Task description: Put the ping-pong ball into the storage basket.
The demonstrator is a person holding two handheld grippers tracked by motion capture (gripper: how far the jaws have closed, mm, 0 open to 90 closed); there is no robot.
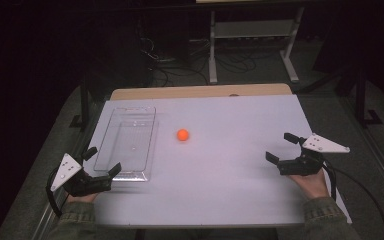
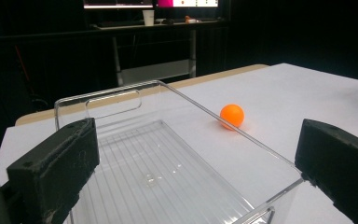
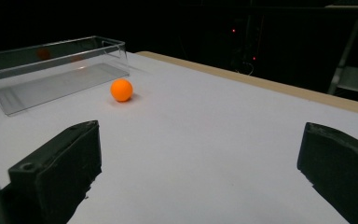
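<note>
both claws stand open and empty: left claw, right claw. the orange ball sits on the table beside the clear bin; we should approach it low and pinch gently.

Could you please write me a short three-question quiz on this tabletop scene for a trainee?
1. True or false: the orange ball lies inside the clear bin.
2. Which tongs are nearer the bin: A the left tongs, B the right tongs?
3. Fill in: the jaws of both tongs stand ____.

Key: 1 false, the ball rests on the white table beside the bin. 2 A. 3 open, with nothing between them.
</note>
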